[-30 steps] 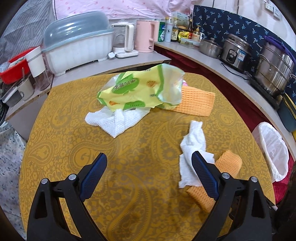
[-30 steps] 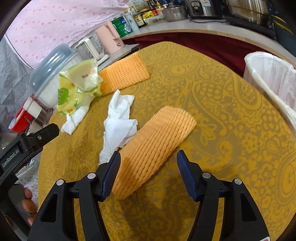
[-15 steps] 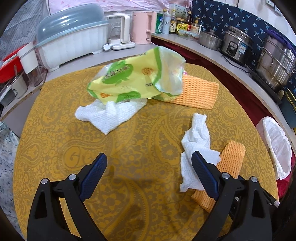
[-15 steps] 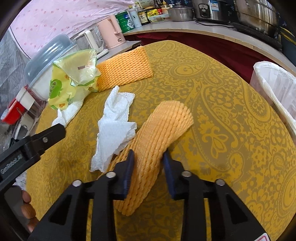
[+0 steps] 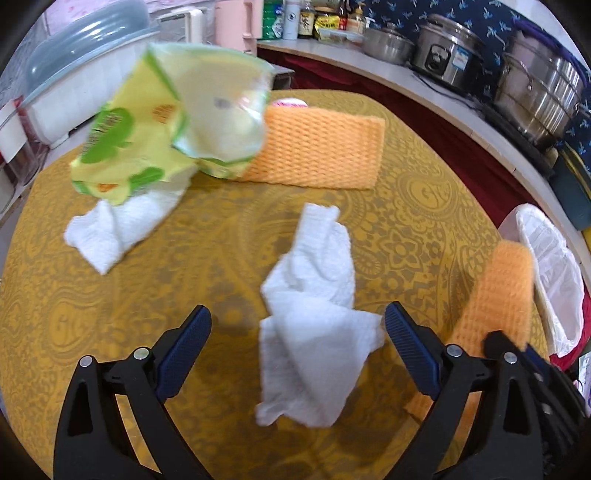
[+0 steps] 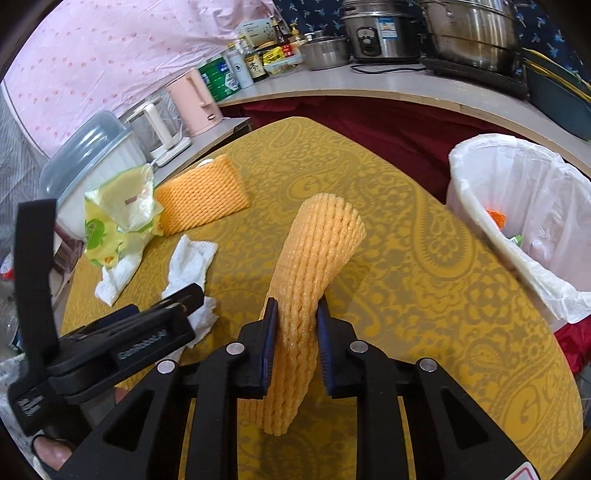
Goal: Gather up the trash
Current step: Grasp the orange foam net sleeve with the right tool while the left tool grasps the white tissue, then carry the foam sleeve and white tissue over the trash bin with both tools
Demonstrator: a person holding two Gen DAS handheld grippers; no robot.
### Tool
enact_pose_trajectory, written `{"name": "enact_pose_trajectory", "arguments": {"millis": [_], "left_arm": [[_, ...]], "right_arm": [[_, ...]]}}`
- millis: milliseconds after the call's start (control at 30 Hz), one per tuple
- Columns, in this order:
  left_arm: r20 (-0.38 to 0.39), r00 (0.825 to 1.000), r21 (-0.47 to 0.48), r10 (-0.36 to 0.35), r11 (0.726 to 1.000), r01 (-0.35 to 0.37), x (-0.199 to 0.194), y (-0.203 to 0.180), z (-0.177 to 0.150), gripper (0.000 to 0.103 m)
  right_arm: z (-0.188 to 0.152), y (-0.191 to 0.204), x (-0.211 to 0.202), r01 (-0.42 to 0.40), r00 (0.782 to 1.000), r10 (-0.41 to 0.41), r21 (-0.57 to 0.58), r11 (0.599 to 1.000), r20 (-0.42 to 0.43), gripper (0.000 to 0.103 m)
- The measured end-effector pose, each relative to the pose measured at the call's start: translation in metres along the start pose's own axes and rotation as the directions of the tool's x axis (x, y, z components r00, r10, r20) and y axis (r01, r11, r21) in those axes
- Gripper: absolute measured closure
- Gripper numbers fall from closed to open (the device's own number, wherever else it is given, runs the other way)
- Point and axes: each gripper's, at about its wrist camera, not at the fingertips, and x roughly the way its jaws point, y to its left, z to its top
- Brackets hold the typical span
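My right gripper [image 6: 294,334] is shut on an orange foam net sleeve [image 6: 314,266] and holds it lifted off the yellow table [image 6: 424,295]; the sleeve also shows in the left wrist view [image 5: 498,295]. My left gripper [image 5: 297,334] is open, with a crumpled white paper towel [image 5: 314,325] lying between its fingers on the table. A second orange foam sleeve [image 5: 321,147], a yellow-green plastic wrapper [image 5: 177,114] and another white towel [image 5: 118,229] lie further back. A bin with a white liner [image 6: 517,221] stands at the table's right edge.
A counter behind holds a pink kettle [image 6: 195,103], a covered dish rack [image 6: 92,162], bottles, a rice cooker [image 6: 384,33] and steel pots [image 5: 535,85]. The left gripper's body [image 6: 110,343] sits close to the left of my right gripper.
My right gripper closed on the orange foam sleeve and lifted it off the table. My left gripper moved forward and right, so the white towel now lies between its open fingers.
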Motion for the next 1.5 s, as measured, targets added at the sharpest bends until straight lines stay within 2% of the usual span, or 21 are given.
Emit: {"name": "enact_pose_trajectory", "arguments": {"millis": [100, 200, 267, 333, 367, 433, 533, 667, 933, 1233, 1500], "left_arm": [[-0.017, 1.000, -0.006, -0.004, 1.000, 0.004, 0.010, -0.005, 0.001, 0.013], [-0.014, 1.000, 0.005, 0.009, 1.000, -0.009, 0.014, -0.011, 0.000, 0.019], [-0.008, 1.000, 0.024, 0.016, 1.000, -0.016, 0.014, -0.015, -0.001, 0.028], [-0.011, 1.000, 0.047, 0.020, 0.999, -0.020, 0.011, -0.019, 0.000, 0.046], [-0.014, 1.000, 0.051, 0.015, 0.999, -0.014, 0.011, -0.021, -0.001, 0.050], [-0.021, 1.000, 0.061, 0.009, 0.998, -0.008, 0.010, -0.024, -0.001, 0.072], [-0.024, 1.000, 0.064, -0.003, 0.998, 0.004, 0.005, -0.027, -0.002, 0.086], [-0.029, 0.999, 0.050, -0.037, 0.998, 0.038, -0.005, -0.030, -0.001, 0.090], [0.029, 0.997, 0.095, -0.069, 0.993, 0.066, -0.048, -0.060, -0.003, 0.091], [0.096, 0.986, 0.190, -0.138, 0.975, 0.118, -0.095, -0.118, -0.001, 0.091], [0.134, 0.969, 0.281, -0.206, 0.946, 0.162, -0.124, -0.172, -0.006, 0.090]], "right_arm": [[0.001, -0.009, -0.002, 0.001, 1.000, -0.001, 0.014, 1.000, 0.002, 0.084], [0.001, -0.017, -0.003, -0.001, 1.000, 0.001, 0.026, 1.000, 0.002, 0.084], [0.001, -0.019, -0.003, -0.002, 1.000, 0.002, 0.030, 1.000, 0.003, 0.084], [0.002, -0.022, -0.003, -0.010, 1.000, 0.010, 0.034, 0.999, 0.004, 0.084], [0.002, -0.023, -0.004, -0.012, 1.000, 0.012, 0.035, 0.999, 0.006, 0.084], [0.002, -0.026, -0.006, -0.016, 1.000, 0.016, 0.037, 0.999, 0.010, 0.084], [0.003, -0.028, -0.012, -0.019, 1.000, 0.018, 0.035, 0.999, 0.025, 0.084], [0.004, -0.029, -0.023, -0.017, 0.999, 0.016, 0.033, 0.999, 0.048, 0.084], [0.010, -0.046, -0.056, -0.021, 0.993, 0.014, 0.054, 0.998, 0.117, 0.084], [0.015, -0.081, -0.102, -0.014, 0.979, -0.005, 0.093, 0.996, 0.205, 0.084], [0.020, -0.119, -0.141, 0.006, 0.959, -0.045, 0.138, 0.990, 0.280, 0.084]]}}
